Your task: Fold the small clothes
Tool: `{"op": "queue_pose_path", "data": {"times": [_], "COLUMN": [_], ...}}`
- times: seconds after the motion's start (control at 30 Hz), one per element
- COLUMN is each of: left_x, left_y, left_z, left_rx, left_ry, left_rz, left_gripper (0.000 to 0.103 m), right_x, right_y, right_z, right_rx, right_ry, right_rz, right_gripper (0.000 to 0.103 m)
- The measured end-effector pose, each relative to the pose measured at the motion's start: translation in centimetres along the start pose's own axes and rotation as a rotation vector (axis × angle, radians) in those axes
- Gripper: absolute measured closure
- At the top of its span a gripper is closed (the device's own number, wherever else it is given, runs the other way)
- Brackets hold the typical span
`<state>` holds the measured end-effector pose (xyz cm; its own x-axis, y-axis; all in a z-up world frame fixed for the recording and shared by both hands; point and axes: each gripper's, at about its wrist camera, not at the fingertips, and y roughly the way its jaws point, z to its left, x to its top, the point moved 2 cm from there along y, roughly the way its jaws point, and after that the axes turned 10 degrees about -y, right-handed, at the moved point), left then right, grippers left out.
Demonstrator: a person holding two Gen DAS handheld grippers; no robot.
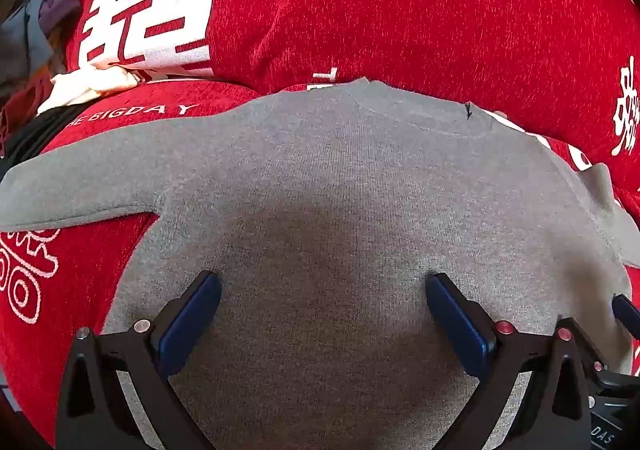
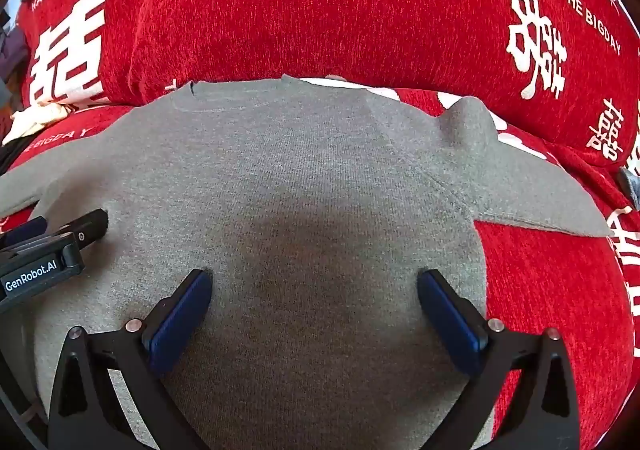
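Grey knit sweater (image 1: 340, 177) spread flat, sleeves out to either side, on a red sofa cover (image 1: 420, 9) printed in white with double-happiness characters, "THE BIGDAY" and "HAPPY WEDDIN…". The left gripper (image 1: 323, 292) and right gripper (image 2: 314, 288) point down over the sweater's body, side by side, blue-padded jaws spread wide and holding nothing. The left gripper's housing, seen from the right wrist, reads "GenRobot.AI".
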<state>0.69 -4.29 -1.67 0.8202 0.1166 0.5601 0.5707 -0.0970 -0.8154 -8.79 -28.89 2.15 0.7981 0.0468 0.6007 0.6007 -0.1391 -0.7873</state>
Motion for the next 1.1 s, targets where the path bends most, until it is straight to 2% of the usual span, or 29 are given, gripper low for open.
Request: {"op": "queue_pose_path", "data": {"times": [1.1], "left_x": [0.31], "left_y": [0.33], "left_z": [0.28], "left_rx": [0.004], "left_ry": [-0.001], "left_rz": [0.001], "left_gripper": [0.0], "right_x": [-0.35], "right_y": [0.2], "right_z": [0.29], "right_rx": [-0.011], "right_ry": [-0.008], "right_rz": [-0.001], "right_gripper": [0.0]}}
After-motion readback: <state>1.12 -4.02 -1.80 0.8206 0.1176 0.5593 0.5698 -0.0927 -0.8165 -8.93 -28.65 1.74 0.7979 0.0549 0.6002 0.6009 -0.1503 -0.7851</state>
